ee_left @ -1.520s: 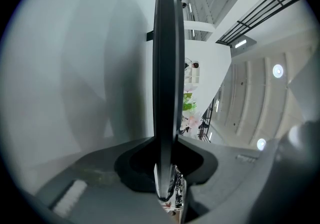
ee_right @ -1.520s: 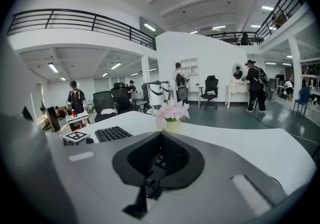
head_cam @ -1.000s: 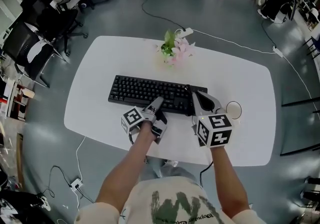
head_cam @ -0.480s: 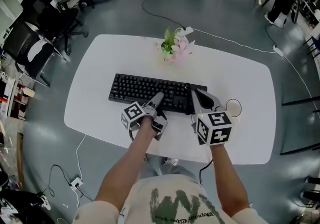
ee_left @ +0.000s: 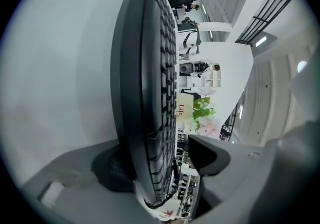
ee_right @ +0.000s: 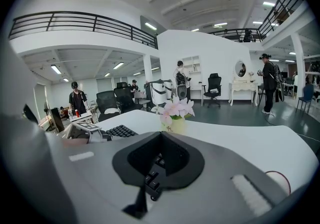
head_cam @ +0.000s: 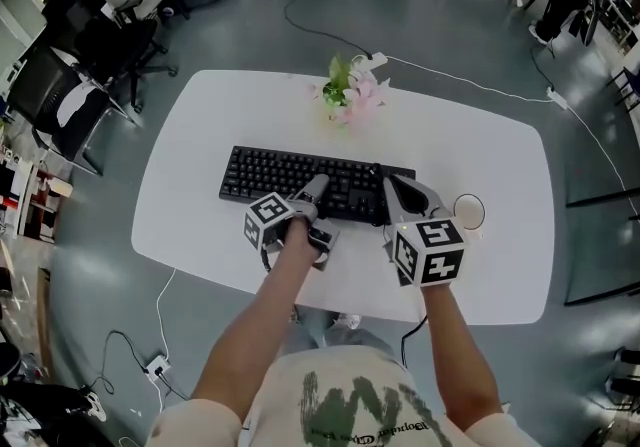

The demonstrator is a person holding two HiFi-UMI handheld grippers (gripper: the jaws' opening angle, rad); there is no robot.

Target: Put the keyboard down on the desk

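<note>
While the matte black plastic keyboard (head_cam: 290, 178) with ridged rows of keys lies along the smooth white oval desk (head_cam: 480, 155) beneath it, the grey left gripper (head_cam: 317, 186), rolled sideways, straddles its near edge, one pad under it and the other just off the keycaps; the grey right gripper (head_cam: 402, 193), forearm extended, is clenched on its right end.

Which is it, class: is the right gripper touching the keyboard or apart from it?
Touching. The right gripper view shows the right gripper with its jaws closed on the end of the keyboard, keys wedged between them.
</note>
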